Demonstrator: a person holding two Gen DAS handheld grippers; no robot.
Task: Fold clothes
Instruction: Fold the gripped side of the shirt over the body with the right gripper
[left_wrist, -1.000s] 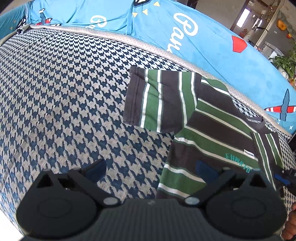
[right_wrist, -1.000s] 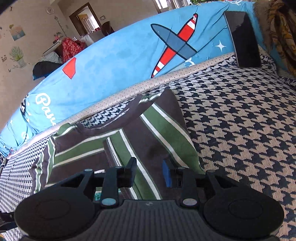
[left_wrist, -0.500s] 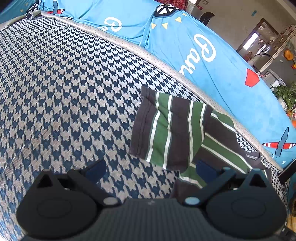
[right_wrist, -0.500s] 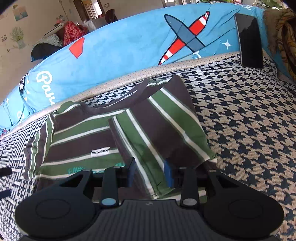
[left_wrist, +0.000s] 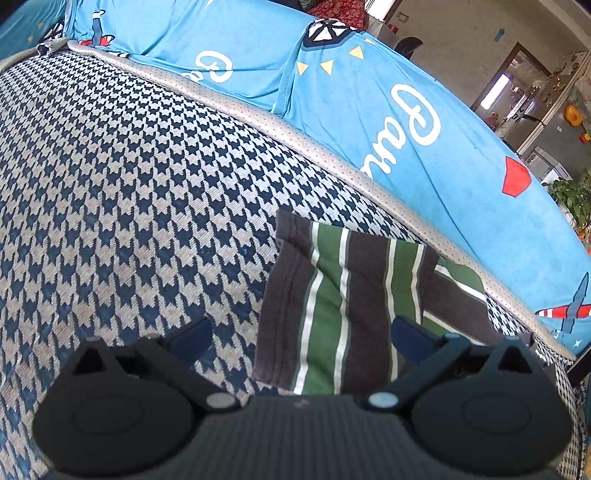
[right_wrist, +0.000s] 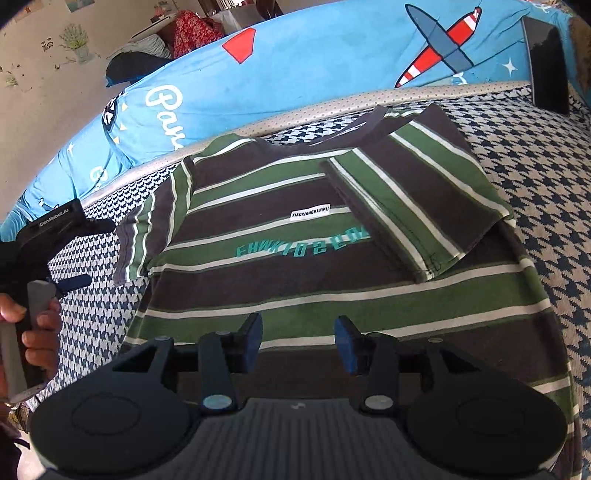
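Note:
A dark T-shirt with green and white stripes (right_wrist: 295, 258) lies flat on the houndstooth cover (right_wrist: 546, 206). One sleeve (right_wrist: 417, 199) is folded in over its chest. My right gripper (right_wrist: 299, 341) hovers over the shirt's lower part; its jaws are opening and nothing is between them. The other sleeve (left_wrist: 340, 295) lies spread out in the left wrist view. My left gripper (left_wrist: 301, 336) stands wide open just before that sleeve, with no cloth pinched. It also shows at the left edge of the right wrist view as the left gripper (right_wrist: 55, 236), held by a hand (right_wrist: 33, 325).
Blue cushions (left_wrist: 388, 110) printed with letters and planes line the back of the seat behind a grey piped edge (left_wrist: 295, 136). A black flat device (right_wrist: 546, 62) leans against the cushions at the far right. Houndstooth cover stretches to the left of the shirt (left_wrist: 129, 184).
My right gripper has pulled back from the folded sleeve and its jaws stand wider. My left gripper has slid left, so the spread sleeve now lies right in front of it.

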